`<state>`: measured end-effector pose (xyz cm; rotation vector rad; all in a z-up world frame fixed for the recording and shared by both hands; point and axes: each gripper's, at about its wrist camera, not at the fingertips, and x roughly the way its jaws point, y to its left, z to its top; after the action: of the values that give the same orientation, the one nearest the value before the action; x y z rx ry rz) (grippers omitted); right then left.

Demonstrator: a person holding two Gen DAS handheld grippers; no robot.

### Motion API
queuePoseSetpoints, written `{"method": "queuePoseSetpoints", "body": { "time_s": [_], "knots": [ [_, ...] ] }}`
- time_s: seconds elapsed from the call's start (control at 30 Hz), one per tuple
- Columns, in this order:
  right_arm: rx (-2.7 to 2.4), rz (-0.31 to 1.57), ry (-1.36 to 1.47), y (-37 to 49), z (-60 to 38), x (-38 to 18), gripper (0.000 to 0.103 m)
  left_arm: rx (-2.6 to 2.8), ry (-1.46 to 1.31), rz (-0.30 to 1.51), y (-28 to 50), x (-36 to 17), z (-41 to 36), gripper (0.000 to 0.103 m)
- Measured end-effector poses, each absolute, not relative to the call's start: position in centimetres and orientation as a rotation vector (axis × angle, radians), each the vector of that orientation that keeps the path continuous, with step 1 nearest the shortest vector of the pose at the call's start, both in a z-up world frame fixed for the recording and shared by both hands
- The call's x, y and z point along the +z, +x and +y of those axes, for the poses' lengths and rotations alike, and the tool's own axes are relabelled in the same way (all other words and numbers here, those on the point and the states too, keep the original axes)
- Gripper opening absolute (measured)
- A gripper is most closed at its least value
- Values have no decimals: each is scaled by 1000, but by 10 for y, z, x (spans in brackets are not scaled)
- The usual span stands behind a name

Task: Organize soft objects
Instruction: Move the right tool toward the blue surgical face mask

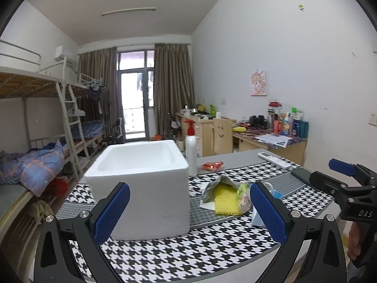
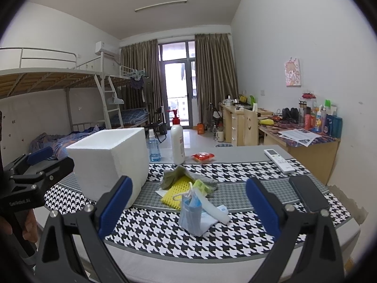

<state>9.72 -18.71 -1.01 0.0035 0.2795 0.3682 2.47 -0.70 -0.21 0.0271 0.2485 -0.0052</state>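
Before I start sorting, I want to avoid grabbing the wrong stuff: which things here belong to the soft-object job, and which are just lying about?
For the job:
- foam box
- grey cloth
- yellow foam net
- blue face mask
- floral pouch

Just lying about:
- white pump bottle
- blue spray bottle
- red packet
- remote control
- phone

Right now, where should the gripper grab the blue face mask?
Probably the blue face mask's raised upper fold, with the open right gripper coming straight in from the near edge. It stands tented off the mat, nearest, with the pile behind it.
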Motion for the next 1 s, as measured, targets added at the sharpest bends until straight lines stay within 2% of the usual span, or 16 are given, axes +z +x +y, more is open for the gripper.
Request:
{"method": "queuePoseSetpoints", "body": {
  "time_s": [1.0],
  "knots": [
    [284, 420, 36, 149, -220, -42, 98, -186, 47, 396, 82, -38, -42, 102]
  ]
}}
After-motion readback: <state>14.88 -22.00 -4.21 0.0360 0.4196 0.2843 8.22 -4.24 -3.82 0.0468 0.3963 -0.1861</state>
